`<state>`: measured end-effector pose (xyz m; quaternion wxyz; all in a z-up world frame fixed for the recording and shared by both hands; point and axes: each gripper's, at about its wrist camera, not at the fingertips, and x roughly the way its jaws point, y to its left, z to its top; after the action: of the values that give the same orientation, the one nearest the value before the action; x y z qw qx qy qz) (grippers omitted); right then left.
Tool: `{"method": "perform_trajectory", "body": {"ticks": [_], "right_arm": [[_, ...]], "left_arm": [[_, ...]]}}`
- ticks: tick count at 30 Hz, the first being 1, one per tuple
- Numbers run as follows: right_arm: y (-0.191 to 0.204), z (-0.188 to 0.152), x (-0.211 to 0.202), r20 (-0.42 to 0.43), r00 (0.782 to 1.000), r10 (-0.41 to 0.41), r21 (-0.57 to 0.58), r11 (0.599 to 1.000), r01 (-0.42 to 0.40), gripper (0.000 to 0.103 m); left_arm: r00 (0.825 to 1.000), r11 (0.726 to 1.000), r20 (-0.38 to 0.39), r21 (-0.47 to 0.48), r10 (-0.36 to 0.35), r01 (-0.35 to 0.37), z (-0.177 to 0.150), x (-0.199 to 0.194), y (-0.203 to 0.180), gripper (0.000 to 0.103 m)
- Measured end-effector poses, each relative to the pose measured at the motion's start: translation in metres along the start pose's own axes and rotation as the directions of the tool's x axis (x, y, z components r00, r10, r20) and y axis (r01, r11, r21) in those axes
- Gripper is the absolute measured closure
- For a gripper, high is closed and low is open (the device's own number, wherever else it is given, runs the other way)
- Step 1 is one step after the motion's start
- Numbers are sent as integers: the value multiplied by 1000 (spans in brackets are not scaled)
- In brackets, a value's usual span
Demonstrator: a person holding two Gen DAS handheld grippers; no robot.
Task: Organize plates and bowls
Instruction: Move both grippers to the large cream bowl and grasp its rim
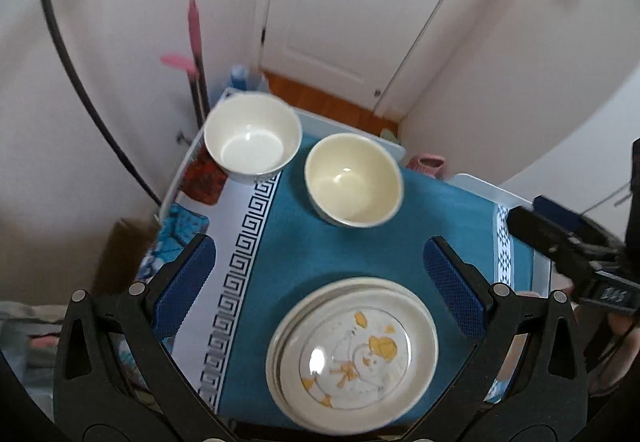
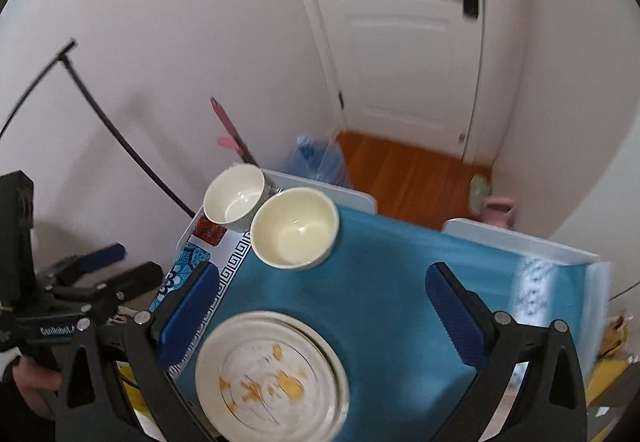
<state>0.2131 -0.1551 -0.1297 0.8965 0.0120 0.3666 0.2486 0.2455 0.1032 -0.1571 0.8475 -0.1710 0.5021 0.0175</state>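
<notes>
Hovering wide apart and empty, left tongs (image 1: 320,282) and right tongs (image 2: 324,306) hang above the blue-clothed surface (image 1: 352,250). Stacked cream cartoon-printed plates (image 1: 352,356) sit at its near edge. A white ceramic bowl (image 1: 253,137) and a cream ceramic bowl (image 1: 354,179) stand toward the far left corner.

surface: white table (image 1: 484,183) | cover: blue cloth (image 1: 340,254) | on cloth: stacked plates (image 1: 352,358), white bowl (image 1: 253,135), cream bowl (image 1: 354,179)

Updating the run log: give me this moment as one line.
left gripper: open, empty | right gripper: open, empty | plates: stacked, near edge | white bowl, cream bowl: separate, unstacked
</notes>
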Motion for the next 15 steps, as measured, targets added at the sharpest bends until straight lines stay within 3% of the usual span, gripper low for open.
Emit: {"method": "perform_trajectory", "body": {"ticks": [2, 4, 8, 12, 15], "right_arm": [[1, 10, 32, -65, 998, -18, 20, 1000, 19, 0], [-2, 17, 64, -121, 993, -12, 53, 998, 19, 1], [-11, 21, 114, -198, 980, -15, 111, 993, 37, 8], [-17, 20, 144, -237, 972, -4, 150, 988, 41, 36], [-19, 19, 157, -256, 967, 4, 168, 985, 41, 49]], "left_arm": [[999, 999, -47, -31, -17, 16, 11, 29, 12, 4], [996, 999, -86, -45, -28, 24, 17, 50, 18, 17], [986, 998, -159, -45, -44, 37, 25, 98, 24, 30], [976, 998, -209, -31, -64, 59, 27, 129, 22, 46], [970, 997, -232, -17, -76, 74, 29, 145, 18, 59]]}}
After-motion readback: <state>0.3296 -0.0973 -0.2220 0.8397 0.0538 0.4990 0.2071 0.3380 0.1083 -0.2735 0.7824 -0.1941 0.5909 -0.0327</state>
